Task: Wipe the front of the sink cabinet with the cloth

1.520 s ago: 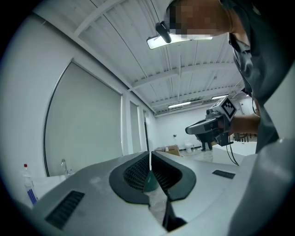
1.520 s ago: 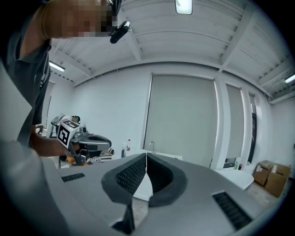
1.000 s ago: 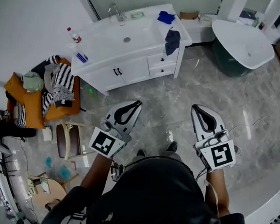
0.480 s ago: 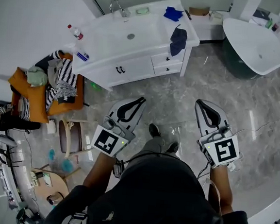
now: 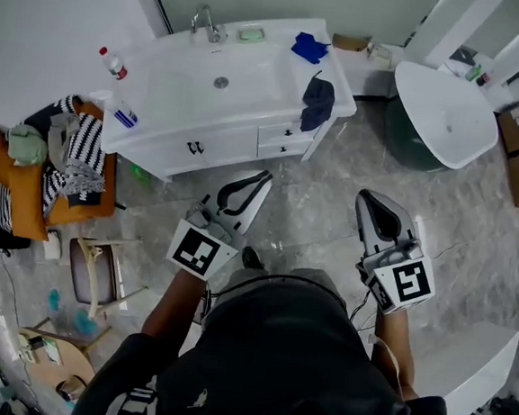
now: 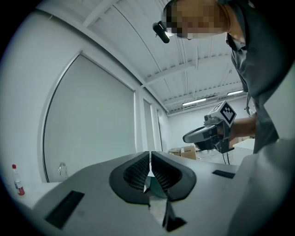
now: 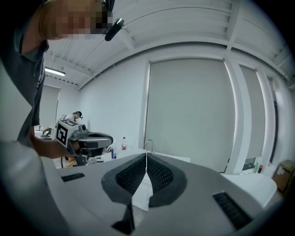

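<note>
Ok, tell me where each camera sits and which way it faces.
Head view: on the person's head, looking steeply down at the sink cabinet; shows their torso, forearms, left gripper and right gripper.
Left gripper view: on the left gripper, looking forward along its shut jaws; shows the person's chest and the right gripper alongside.
Right gripper view: on the right gripper, looking forward along its shut jaws; shows the person's chest and the left gripper.
Shared: both gripper views catch the tap and the red-capped bottle.

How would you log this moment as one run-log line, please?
stage: wiping not started | left claw: shut, empty | right claw: shut, empty | dark cloth: draped over sink cabinet corner, untouched
</note>
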### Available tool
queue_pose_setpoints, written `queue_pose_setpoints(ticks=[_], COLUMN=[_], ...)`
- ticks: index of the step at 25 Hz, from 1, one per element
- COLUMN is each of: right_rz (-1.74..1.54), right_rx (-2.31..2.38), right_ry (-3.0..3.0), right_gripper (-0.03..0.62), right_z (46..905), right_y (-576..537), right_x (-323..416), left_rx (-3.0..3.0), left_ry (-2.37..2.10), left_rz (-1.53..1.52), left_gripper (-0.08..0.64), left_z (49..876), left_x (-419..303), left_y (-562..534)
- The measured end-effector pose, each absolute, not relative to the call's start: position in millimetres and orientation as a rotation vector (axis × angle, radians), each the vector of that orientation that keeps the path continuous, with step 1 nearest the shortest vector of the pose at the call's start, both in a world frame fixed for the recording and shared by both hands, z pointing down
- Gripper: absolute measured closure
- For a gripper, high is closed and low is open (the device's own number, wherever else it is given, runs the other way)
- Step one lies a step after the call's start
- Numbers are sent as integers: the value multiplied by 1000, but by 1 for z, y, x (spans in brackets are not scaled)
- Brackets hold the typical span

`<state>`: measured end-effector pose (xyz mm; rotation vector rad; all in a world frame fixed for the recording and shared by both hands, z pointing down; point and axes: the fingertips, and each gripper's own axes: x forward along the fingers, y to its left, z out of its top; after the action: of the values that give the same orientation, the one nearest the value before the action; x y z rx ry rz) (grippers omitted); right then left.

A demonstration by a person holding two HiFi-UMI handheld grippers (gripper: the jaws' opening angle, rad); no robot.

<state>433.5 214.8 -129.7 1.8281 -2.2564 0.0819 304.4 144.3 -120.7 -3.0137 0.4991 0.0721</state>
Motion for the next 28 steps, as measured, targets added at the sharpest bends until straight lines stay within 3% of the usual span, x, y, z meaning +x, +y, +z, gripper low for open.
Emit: queue_pose_setpoints(ticks=[11,28], right_rz=[154,258], right_rx=[1702,1358], right_ry=[-2315,-2414], right_gripper=[583,577], right_z=[-104,5], right_y=[122,-30], right_x=[450,564], left_rx=[-3039,-3040], left_ry=[658,972], left_rz=[41,-126], left_gripper=[543,543], left_z=[-101,-47], left_x=[310,415], left_y=[71,-9])
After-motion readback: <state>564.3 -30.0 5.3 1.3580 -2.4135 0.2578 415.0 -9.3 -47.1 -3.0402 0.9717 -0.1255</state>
